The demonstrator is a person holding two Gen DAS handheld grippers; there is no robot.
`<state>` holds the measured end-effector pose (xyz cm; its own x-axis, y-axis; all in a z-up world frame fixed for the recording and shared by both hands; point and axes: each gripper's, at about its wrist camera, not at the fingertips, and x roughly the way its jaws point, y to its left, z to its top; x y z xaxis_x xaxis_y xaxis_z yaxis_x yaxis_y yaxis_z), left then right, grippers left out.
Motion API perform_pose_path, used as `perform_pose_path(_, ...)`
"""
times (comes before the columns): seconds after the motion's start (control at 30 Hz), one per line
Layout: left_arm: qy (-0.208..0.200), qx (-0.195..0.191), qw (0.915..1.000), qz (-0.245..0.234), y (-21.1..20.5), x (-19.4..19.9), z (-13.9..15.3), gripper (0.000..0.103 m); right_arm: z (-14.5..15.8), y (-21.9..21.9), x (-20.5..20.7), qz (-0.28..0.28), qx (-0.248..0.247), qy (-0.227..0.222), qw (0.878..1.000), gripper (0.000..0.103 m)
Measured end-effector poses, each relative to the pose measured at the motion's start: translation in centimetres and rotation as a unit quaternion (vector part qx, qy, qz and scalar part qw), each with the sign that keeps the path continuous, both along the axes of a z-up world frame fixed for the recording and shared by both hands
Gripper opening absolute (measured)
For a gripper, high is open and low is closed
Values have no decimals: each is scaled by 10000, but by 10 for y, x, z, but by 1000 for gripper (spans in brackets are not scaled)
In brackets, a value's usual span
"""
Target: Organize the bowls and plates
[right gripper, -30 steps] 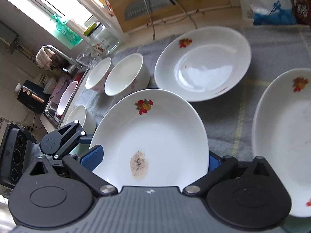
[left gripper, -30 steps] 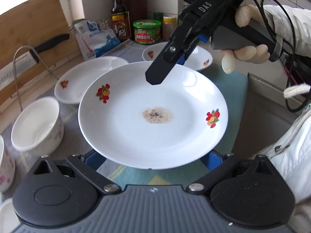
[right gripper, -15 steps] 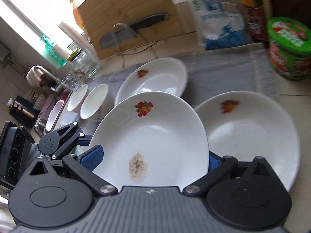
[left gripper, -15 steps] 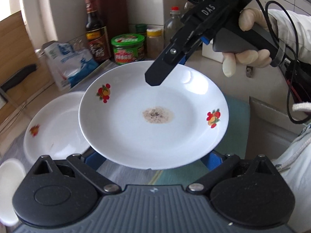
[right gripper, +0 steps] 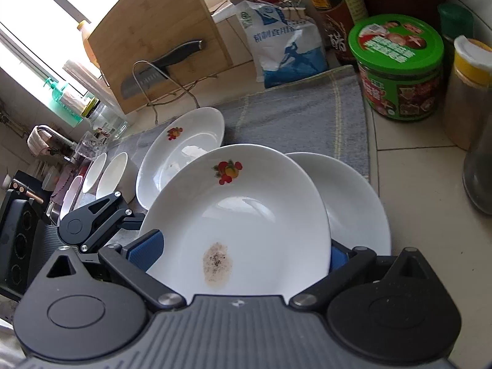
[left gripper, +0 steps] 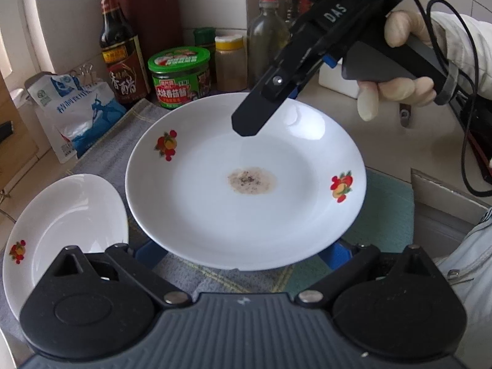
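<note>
A white plate (left gripper: 246,203) with fruit decals and a brown peppery stain in its middle hangs above the counter. My left gripper (left gripper: 241,253) holds its near rim between two blue pads (left gripper: 147,252). My right gripper (right gripper: 241,253) grips the opposite rim, with one black finger (left gripper: 249,120) lying over the plate's edge in the left wrist view. In the right wrist view the stained plate (right gripper: 246,215) hovers over a second white plate (right gripper: 356,209). A third plate (right gripper: 181,150) lies further left on the grey cloth (right gripper: 292,113), and two white bowls (right gripper: 113,172) stand beyond it.
Behind the cloth stand a green-lidded jar (right gripper: 399,64), a dark sauce bottle (left gripper: 120,49), spice bottles (left gripper: 230,61) and a blue-and-white bag (right gripper: 286,43). A wooden board with a knife (right gripper: 166,58) leans at the back left. A gloved hand (left gripper: 399,89) holds the right gripper.
Both grippers have carried the stained plate to the right, towards the jars and bottles. It now hangs over the rightmost plate, and the bowls have slid off to the left.
</note>
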<state>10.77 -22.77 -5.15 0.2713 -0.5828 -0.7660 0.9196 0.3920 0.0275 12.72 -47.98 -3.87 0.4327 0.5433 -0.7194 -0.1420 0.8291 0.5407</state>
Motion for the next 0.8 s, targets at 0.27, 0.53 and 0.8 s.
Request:
perform_pose_path(0.27,87,133,9998,-71,-12,4,-6,100,-11,-12,0,-94,106,75,9999,103)
perform_pose_path(0.53,105,228,9996,-122,-18,6,-8,100,-15,-15,-2,-161,151,94,9997,103)
perform_pose_path(0.8,182,264,9993,-216,-21,13,-11,100,-16,-18,-6,-237,191,87,9995,103)
